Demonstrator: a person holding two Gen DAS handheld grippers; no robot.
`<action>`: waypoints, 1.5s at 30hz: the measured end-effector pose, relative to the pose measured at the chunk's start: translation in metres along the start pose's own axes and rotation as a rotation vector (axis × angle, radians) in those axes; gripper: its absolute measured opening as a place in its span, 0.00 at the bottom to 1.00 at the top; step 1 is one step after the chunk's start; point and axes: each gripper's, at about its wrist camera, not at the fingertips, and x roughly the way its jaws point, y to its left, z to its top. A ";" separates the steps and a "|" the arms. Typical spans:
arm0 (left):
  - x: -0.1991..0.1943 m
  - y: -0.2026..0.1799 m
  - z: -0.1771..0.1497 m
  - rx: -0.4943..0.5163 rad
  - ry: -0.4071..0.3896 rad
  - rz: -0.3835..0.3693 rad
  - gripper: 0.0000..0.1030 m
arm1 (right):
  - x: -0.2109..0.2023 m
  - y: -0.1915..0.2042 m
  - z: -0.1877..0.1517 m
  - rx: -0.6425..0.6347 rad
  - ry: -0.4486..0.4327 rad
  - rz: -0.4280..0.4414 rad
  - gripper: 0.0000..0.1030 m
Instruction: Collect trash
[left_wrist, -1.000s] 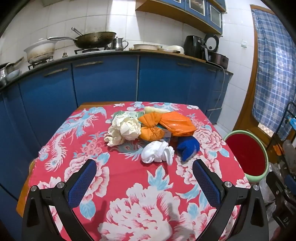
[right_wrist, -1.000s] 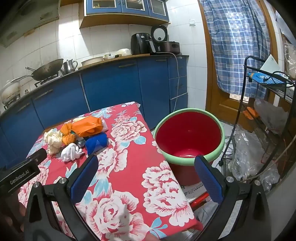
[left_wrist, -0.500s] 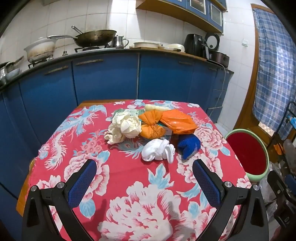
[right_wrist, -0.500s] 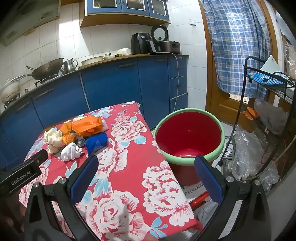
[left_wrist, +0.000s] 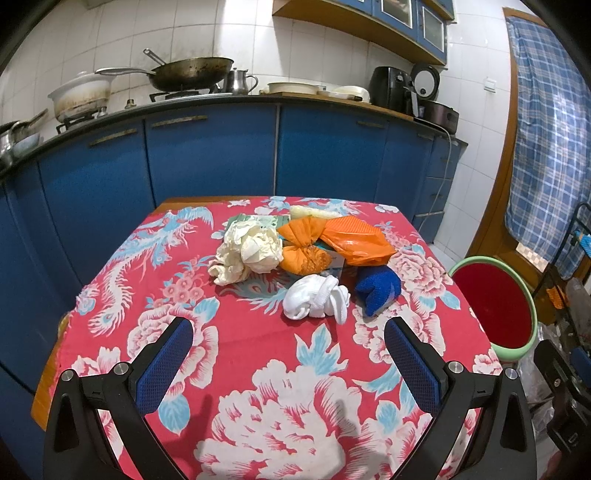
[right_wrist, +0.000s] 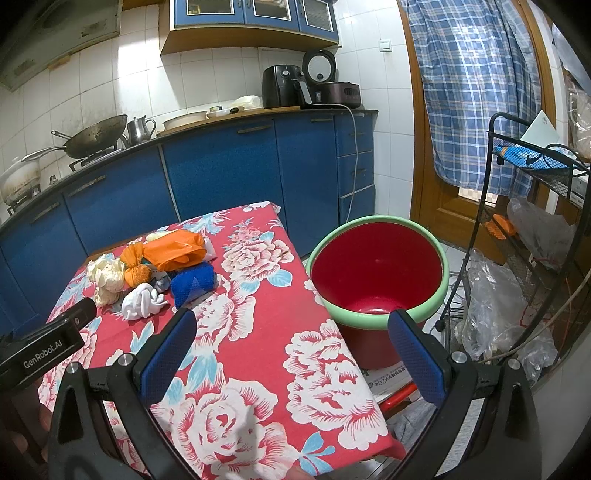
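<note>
A pile of trash lies mid-table: a white wad (left_wrist: 316, 297), a blue wad (left_wrist: 377, 287), an orange bag (left_wrist: 354, 240), an orange knotted wad (left_wrist: 303, 248) and cream crumpled paper (left_wrist: 246, 252). My left gripper (left_wrist: 289, 356) is open and empty, short of the white wad. A red bucket with a green rim (right_wrist: 376, 266) stands on the floor right of the table. My right gripper (right_wrist: 291, 349) is open and empty over the table's right edge, beside the bucket. The pile also shows in the right wrist view, with the white wad (right_wrist: 142, 302) and the blue wad (right_wrist: 194, 282).
The table wears a red floral cloth (left_wrist: 258, 387). Blue kitchen cabinets (left_wrist: 214, 155) run behind it, with pans on the counter. A black wire rack (right_wrist: 532, 236) and plastic bags (right_wrist: 498, 306) stand right of the bucket.
My left gripper has moved a little forward and down toward the pile. The right gripper has hardly moved.
</note>
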 end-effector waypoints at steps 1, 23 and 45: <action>0.000 0.000 0.000 0.000 0.000 0.000 1.00 | 0.000 0.000 0.000 -0.001 0.000 0.000 0.99; 0.003 0.001 -0.004 -0.004 0.003 0.000 1.00 | 0.001 0.000 0.000 -0.001 0.004 0.002 0.99; 0.003 0.001 -0.004 -0.005 0.007 0.000 1.00 | 0.002 0.000 0.000 -0.001 0.011 0.003 0.99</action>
